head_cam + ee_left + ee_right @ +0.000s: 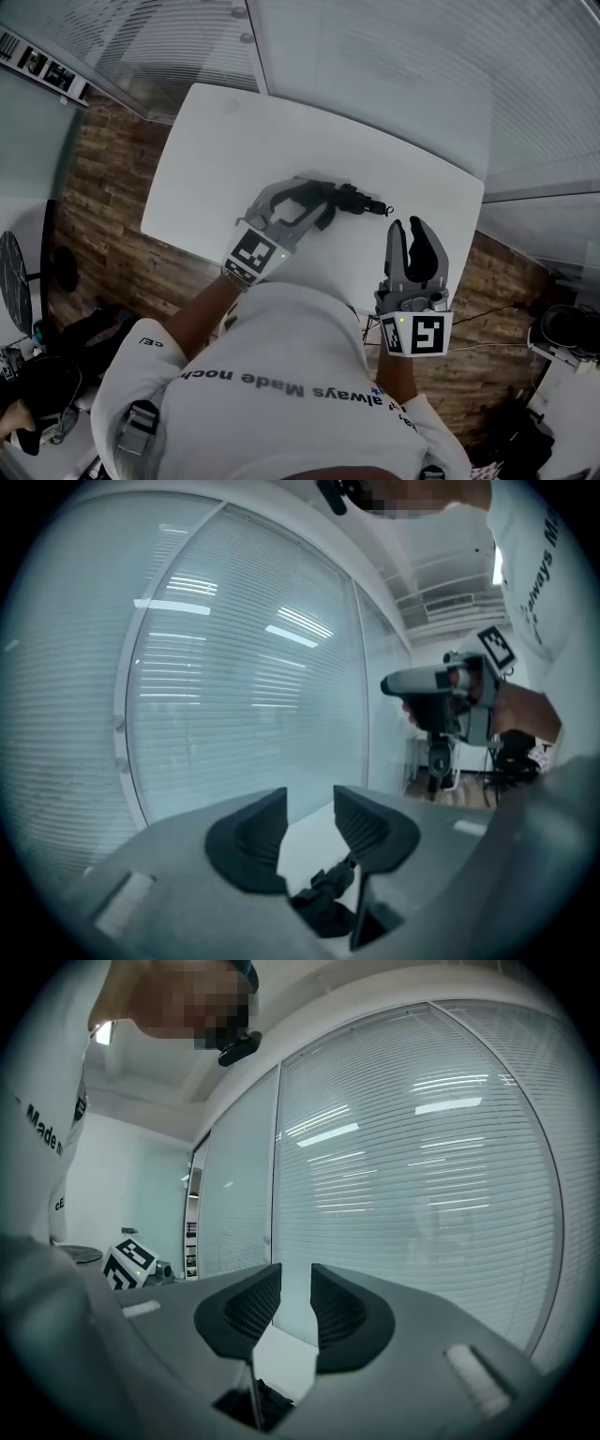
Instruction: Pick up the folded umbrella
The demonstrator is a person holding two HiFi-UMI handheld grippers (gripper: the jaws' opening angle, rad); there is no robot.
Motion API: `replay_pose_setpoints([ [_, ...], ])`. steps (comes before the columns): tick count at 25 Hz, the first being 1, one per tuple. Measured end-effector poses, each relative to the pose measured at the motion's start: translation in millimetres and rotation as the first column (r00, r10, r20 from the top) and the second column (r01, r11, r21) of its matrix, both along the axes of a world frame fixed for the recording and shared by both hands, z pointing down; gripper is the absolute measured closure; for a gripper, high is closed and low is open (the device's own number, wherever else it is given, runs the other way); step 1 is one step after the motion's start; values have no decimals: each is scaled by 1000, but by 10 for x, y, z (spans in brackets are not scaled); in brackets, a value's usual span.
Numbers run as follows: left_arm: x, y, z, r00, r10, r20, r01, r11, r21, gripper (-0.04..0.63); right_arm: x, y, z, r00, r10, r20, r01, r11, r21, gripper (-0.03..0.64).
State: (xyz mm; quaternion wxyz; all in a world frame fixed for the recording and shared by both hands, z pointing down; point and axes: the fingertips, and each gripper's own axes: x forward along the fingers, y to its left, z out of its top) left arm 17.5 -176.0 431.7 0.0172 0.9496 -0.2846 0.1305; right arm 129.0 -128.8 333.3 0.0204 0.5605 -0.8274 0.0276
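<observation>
A black folded umbrella [354, 201] lies on the white table [234, 159], toward its near right part, with the strap end pointing right. My left gripper [319, 202] reaches over the umbrella's left end. In the left gripper view its jaws [309, 822] stand apart, bare table shows between the pads, and the umbrella [323, 902] sits low between the jaw bases, not pressed. My right gripper [417, 234] hovers at the table's near edge, right of the umbrella and apart from it. Its jaws [295, 1302] show a narrow gap with nothing in it.
Glass walls with blinds [394, 66] run close behind the table's far edge. Wood flooring [103, 206] lies left and right of the table. A cable [487, 319] and dark gear [562, 328] lie at the right, more gear [37, 384] at the lower left.
</observation>
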Motion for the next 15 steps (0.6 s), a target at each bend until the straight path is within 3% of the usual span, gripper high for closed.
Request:
replay_pose_setpoints([
  [3,121,34,254,993,74,88,-73,997,-14,426,32,5,20,1000,5,3,-5,1000,-1,517],
  [5,216,78,508,973,150,178,-145,989,-36,388,39,-6,40,1000,5,5,-5,1000,-4,517],
  [9,300,126,1009,904,241,354,-232,970,-68,337,35,-7,62,1000,4,10,-4,1000,-10,517],
  [12,308,118,1300,861,275,428,-262,961,-91,327,34,-2,70,1000,2,12,-2,1000,-12,517],
  [15,290,91,1626,801,306,514,-292,950,-110,325,43,-20,109,1000,7,14,-7,1000,-19,517],
])
